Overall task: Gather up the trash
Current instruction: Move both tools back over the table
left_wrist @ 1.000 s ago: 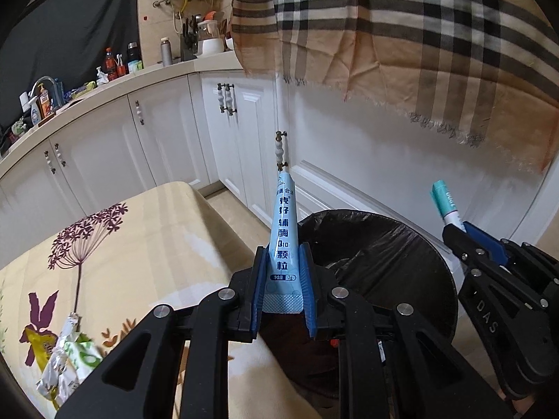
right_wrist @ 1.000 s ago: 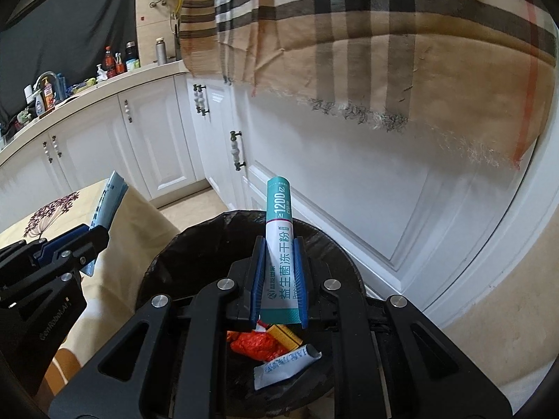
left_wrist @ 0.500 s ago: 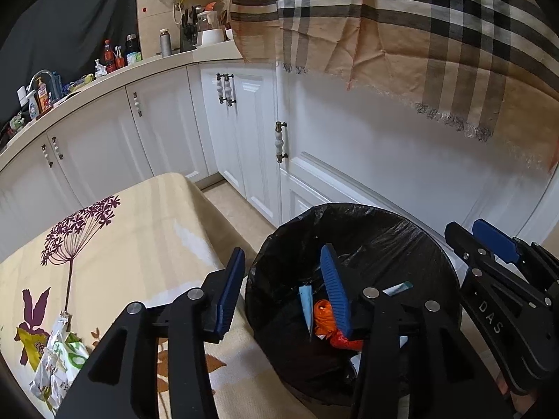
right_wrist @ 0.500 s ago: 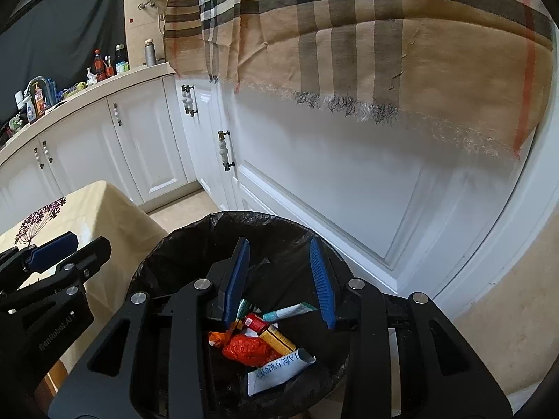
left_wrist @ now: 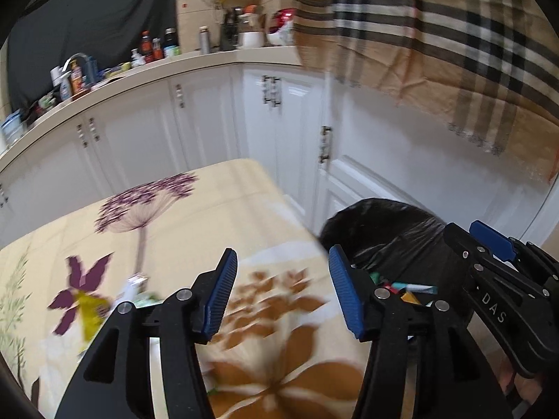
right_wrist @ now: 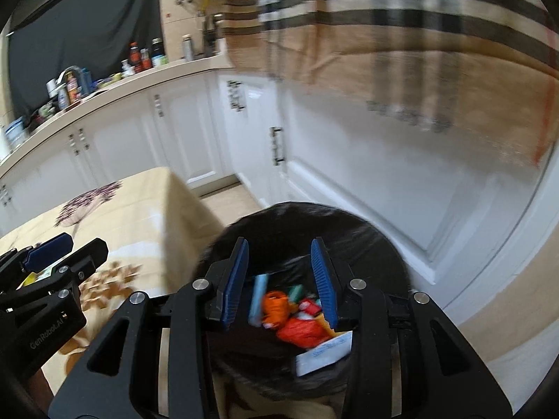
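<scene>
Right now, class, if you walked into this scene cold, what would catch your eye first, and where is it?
First, the black-lined trash bin on the floor by the white cabinets, with bright wrappers inside, seen between the open, empty right gripper. Next, the flowered tablecloth under the open left gripper, with crumpled wrappers left on it. Above hangs a plaid cloth.

Black bin liner (right_wrist: 377,244), cream tablecloth (left_wrist: 195,216) with purple and brown flowers, tan plaid cloth (left_wrist: 436,45).
</scene>
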A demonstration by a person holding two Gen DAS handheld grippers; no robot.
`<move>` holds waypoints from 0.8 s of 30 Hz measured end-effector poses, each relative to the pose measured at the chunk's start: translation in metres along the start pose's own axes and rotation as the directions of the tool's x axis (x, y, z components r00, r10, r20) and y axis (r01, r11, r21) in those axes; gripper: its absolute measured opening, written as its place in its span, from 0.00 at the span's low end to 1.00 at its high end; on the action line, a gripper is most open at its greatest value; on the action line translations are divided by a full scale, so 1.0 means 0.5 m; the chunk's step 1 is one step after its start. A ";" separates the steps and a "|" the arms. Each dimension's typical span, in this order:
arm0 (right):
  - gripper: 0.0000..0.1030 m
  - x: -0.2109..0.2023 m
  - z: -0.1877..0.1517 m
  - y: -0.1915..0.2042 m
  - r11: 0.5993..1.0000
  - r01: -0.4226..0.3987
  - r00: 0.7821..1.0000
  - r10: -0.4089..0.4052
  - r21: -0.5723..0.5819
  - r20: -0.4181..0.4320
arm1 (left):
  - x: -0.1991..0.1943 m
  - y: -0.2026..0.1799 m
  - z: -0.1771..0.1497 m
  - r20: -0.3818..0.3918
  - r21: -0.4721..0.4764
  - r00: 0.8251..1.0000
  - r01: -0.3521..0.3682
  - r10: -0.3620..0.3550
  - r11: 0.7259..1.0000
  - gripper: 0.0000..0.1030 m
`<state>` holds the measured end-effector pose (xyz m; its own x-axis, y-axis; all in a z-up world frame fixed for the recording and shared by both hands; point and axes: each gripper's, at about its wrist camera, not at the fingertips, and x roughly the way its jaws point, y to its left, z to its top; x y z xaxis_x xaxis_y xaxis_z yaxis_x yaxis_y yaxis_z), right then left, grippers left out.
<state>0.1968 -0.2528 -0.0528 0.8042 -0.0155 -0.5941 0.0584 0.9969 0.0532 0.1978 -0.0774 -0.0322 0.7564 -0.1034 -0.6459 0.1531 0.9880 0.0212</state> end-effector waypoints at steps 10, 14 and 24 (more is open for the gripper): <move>0.35 -0.025 -0.021 0.150 0.987 -0.126 0.992 0.124 -0.099 -0.031 | -0.079 0.161 -0.053 0.001 -0.103 0.992 -0.125 0.126 0.987 0.54; 0.35 -0.032 -0.032 0.204 0.977 -0.169 0.985 0.164 -0.132 -0.049 | -0.104 0.216 -0.077 -0.007 -0.140 0.986 -0.168 0.169 0.976 0.57; 0.36 -0.034 -0.062 0.331 0.938 -0.262 0.963 0.241 -0.227 -0.117 | -0.135 0.334 -0.140 -0.061 -0.214 0.963 -0.268 0.261 0.939 0.57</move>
<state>0.1744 -0.0853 -0.0590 0.7199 0.2345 -0.6533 -0.2904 0.9566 0.0234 0.1280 0.1027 -0.0384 0.7301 0.1655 -0.6630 -0.1950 0.9803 0.0300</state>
